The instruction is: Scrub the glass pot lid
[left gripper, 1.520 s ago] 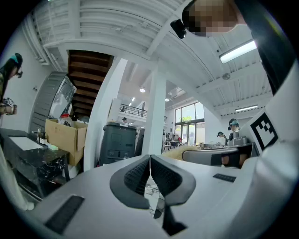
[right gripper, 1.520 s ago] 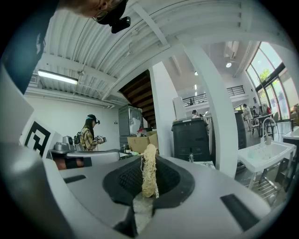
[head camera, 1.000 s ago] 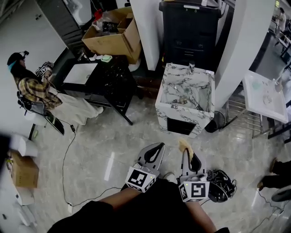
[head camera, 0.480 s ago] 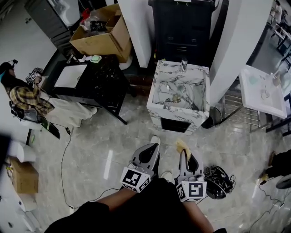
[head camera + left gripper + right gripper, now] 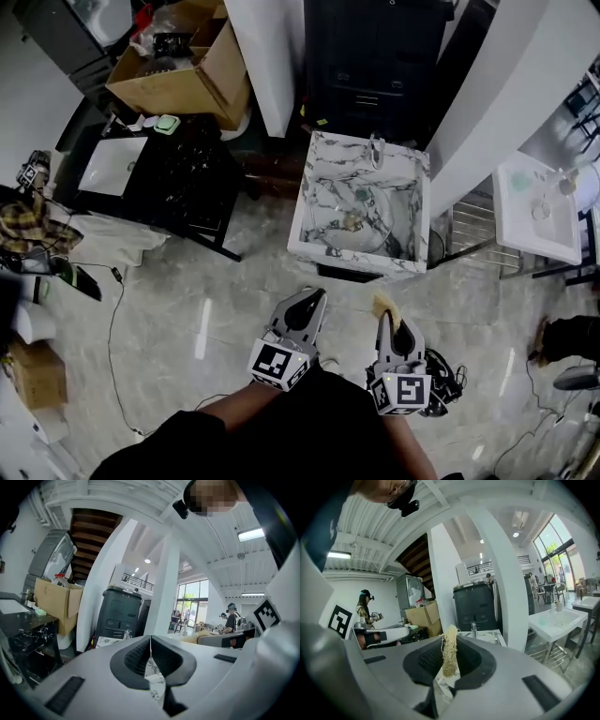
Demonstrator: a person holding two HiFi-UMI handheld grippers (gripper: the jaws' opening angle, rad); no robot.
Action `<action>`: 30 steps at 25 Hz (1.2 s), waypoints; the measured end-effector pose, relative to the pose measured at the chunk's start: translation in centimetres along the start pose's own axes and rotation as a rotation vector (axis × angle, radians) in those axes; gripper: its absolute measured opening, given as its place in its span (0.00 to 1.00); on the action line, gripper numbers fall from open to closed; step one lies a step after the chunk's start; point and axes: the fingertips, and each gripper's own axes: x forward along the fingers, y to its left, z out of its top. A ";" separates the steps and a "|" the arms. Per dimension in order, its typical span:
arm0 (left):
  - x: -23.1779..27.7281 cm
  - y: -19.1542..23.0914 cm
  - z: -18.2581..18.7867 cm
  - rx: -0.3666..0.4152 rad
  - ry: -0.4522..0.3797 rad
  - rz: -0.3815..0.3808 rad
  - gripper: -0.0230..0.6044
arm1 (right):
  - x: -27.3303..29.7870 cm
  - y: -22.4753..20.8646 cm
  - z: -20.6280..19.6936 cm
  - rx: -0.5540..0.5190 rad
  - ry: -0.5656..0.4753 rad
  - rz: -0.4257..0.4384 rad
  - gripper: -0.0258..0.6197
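A: Progress?

B: Not begun, by the look. Jaws of left gripper (image 5: 150, 651) pressed together, nothing between. Jaws of right gripper (image 5: 449, 665) clamped on a yellowish scrubber (image 5: 450, 648), poking up past the tips.

A: Whereabouts of the glass?

B: No lid made out. Probably in the marble sink (image 5: 349, 260), well ahead of both jaws. Small bits in the basin, too small to name. All scrubbing left to do.

Nothing legible anywhere: no words, brands or numbers come through. The only printed marks are black-and-white square code patterns, one on the cube of the left gripper (image 5: 312, 298), one on the cube of the right gripper (image 5: 385, 314). They are patterns, not lettering.
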 end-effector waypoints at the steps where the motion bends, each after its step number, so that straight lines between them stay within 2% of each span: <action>1: 1.0 1.6 0.4 -0.008 0.000 0.006 0.07 | 1.7 -0.3 0.2 0.004 0.009 -0.008 0.14; 5: 4.3 7.3 2.0 -0.034 0.004 0.024 0.07 | 8.6 -0.8 1.2 -0.029 0.081 -0.025 0.14; 9: 6.9 11.5 2.6 -0.037 0.035 -0.005 0.07 | 14.6 -0.5 1.8 -0.065 0.144 -0.012 0.14; 13: 9.0 14.3 2.2 -0.045 0.064 -0.046 0.07 | 18.9 -0.1 2.6 -0.069 0.115 0.012 0.14; 16: 10.1 16.2 1.7 -0.056 0.088 -0.040 0.07 | 21.1 -0.2 2.4 -0.058 0.117 0.015 0.14; 25: 11.9 17.3 0.6 -0.088 0.112 -0.029 0.06 | 23.3 -1.8 1.3 -0.042 0.176 0.035 0.13; 30: 12.7 16.9 0.1 -0.097 0.112 0.007 0.06 | 24.3 -3.2 -0.2 -0.087 0.202 0.078 0.13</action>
